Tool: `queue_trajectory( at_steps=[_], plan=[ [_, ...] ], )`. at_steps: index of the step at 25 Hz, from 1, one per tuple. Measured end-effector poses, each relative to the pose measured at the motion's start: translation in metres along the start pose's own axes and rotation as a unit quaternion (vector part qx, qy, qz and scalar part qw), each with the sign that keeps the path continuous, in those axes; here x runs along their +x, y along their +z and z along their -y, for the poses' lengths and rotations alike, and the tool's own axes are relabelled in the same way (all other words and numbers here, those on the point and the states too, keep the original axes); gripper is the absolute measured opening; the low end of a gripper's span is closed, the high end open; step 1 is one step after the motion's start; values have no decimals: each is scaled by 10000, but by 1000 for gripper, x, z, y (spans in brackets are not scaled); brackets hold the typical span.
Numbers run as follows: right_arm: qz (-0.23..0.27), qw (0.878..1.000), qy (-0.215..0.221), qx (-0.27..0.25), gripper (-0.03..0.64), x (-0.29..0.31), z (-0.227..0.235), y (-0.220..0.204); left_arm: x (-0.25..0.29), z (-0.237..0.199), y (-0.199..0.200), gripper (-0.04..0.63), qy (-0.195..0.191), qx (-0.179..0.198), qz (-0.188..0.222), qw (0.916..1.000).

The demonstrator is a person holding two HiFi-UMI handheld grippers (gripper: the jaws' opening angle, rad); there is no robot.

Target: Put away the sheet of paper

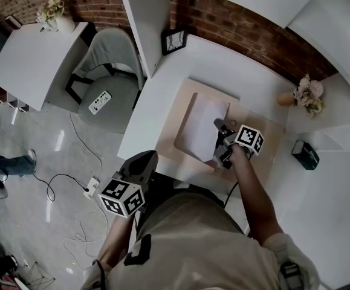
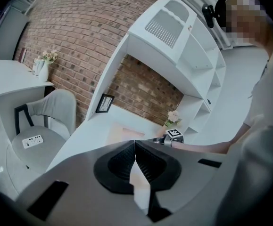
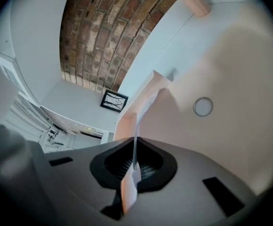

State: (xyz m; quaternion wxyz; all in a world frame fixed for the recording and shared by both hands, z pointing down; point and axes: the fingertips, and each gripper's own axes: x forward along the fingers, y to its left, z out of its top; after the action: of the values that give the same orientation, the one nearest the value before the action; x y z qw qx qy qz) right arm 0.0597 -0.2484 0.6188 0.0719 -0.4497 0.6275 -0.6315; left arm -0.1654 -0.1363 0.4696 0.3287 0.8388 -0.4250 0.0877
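Note:
The white sheet of paper point(image 1: 204, 128) lies partly lifted over a beige folder-like cover point(image 1: 185, 132) on the beige desk mat point(image 1: 265, 132). My right gripper point(image 1: 221, 145) is at the sheet's near right edge. In the right gripper view it point(image 3: 135, 142) is shut on the paper point(image 3: 143, 109), which runs edge-on up from between the jaws. My left gripper point(image 1: 143, 161) hangs off the desk's front left edge, away from the sheet. In the left gripper view it point(image 2: 135, 141) is shut, jaw tips touching, with nothing held.
A picture frame point(image 1: 175, 41) stands at the desk's back left and a vase of flowers point(image 1: 307, 95) at the back right. A dark box point(image 1: 305, 154) sits right. A small ring point(image 3: 203, 106) lies on the mat. A grey chair point(image 1: 108, 83) and floor cables point(image 1: 92, 187) are left.

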Motion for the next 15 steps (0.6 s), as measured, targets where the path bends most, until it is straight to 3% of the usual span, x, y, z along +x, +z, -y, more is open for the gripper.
queue_trajectory(
  at_steps=[15],
  plan=[
    [-151,9996,139,-193,28,11,-10,-6,0,-4,-1,17,11,-31,-33,10000]
  ],
)
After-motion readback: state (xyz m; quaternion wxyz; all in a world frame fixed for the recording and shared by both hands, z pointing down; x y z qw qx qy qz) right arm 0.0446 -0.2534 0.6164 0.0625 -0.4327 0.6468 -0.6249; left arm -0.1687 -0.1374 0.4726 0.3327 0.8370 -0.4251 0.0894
